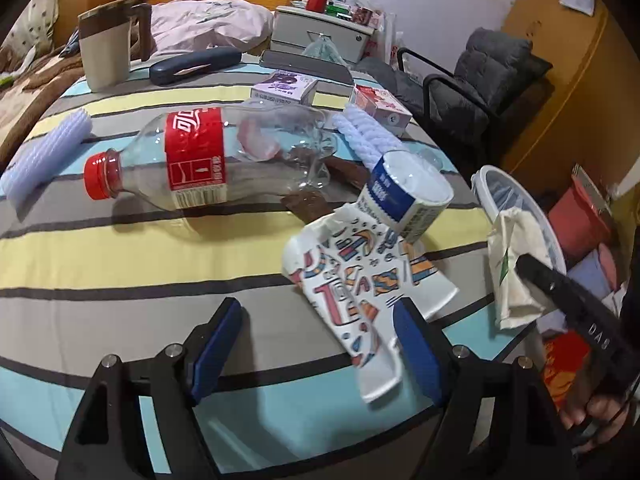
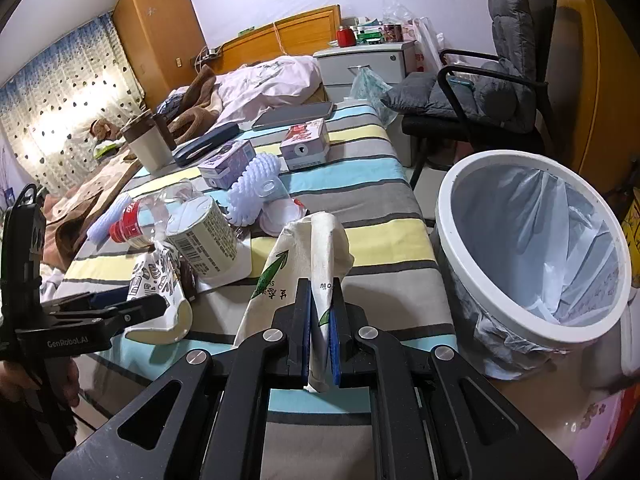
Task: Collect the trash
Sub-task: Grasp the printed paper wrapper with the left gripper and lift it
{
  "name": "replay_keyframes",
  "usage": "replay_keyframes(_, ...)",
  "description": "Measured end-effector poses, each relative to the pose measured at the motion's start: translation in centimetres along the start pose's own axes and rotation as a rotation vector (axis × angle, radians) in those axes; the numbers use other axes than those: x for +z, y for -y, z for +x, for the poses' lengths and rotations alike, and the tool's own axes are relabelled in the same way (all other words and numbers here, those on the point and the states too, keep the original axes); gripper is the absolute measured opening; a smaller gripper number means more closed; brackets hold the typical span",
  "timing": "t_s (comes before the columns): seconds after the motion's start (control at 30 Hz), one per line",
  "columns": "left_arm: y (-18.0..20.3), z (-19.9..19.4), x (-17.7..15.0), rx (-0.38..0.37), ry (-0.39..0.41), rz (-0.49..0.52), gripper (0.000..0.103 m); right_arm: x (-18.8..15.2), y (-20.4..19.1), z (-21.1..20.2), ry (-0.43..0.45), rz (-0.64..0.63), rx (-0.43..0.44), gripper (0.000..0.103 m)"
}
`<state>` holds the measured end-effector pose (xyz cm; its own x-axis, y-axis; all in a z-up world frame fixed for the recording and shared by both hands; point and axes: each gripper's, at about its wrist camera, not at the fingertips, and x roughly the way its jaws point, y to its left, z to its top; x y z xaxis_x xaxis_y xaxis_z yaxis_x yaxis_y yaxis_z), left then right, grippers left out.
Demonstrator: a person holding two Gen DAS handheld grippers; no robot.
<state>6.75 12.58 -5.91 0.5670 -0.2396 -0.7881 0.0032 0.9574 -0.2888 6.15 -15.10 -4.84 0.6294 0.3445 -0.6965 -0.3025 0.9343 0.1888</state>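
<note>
Right tongs (image 2: 320,344) (closed) around paper bag (image 2: 304,256)

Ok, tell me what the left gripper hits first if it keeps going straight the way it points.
Most likely the flattened patterned paper cup: it lies right ahead of the left gripper, partly between its open jaws. Depth is hard to judge.

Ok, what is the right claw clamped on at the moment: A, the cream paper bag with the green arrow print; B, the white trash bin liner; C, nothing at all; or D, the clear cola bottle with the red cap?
A: the right claw is shut on the cream paper bag, beside the trash bin.
</note>
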Motion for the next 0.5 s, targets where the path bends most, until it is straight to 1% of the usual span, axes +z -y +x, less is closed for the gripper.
replay_keyframes(0.07,0.0,0.0,0.1,-0.003,0.006,-0.028,0.077,-0.1,0.1,-0.1,0.001,0.002,0.003,0.010)
replay_keyframes(0.1,0.0,0.0,0.1,-0.020,0.009,-0.038,0.071,-0.1,0.0,-0.1,0.003,0.000,0.003,0.010)
replay_keyframes(0.13,0.0,0.1,0.1,-0.029,0.009,-0.047,0.068,-0.1,0.1,-0.2,0.007,-0.001,0.002,0.010)
replay_keyframes(0.2,0.2,0.2,0.1,-0.030,0.021,-0.060,0.067,-0.2,0.1,-0.3,0.012,-0.002,-0.001,0.010)
replay_keyframes(0.23,0.3,0.2,0.1,-0.032,0.023,-0.063,0.061,-0.2,0.1,-0.3,0.013,-0.001,0.000,0.010)
replay_keyframes(0.27,0.4,0.2,0.1,-0.028,0.026,-0.066,0.059,-0.2,0.2,-0.3,0.013,0.000,0.002,0.010)
replay_keyframes(0.3,0.5,0.3,0.1,-0.019,0.029,-0.059,0.050,-0.2,0.2,-0.3,0.013,0.001,0.004,0.010)
replay_keyframes(0.33,0.7,0.4,0.1,-0.008,0.033,-0.050,0.039,-0.2,0.2,-0.3,0.013,0.001,0.003,0.010)
replay_keyframes(0.37,0.7,0.5,0.1,-0.013,0.034,-0.053,0.038,-0.1,0.2,-0.3,0.012,0.002,0.004,0.010)
replay_keyframes(0.4,0.9,0.4,0.2,-0.018,0.038,-0.052,0.033,-0.1,0.2,-0.4,0.014,0.002,0.006,0.010)
replay_keyframes(0.43,1.1,0.3,0.2,-0.016,0.043,-0.040,0.025,-0.2,0.2,-0.5,0.019,0.002,0.007,0.010)
replay_keyframes(0.5,1.4,0.1,0.2,-0.008,0.053,-0.027,0.023,-0.3,0.3,-0.5,0.022,0.004,0.010,0.010)
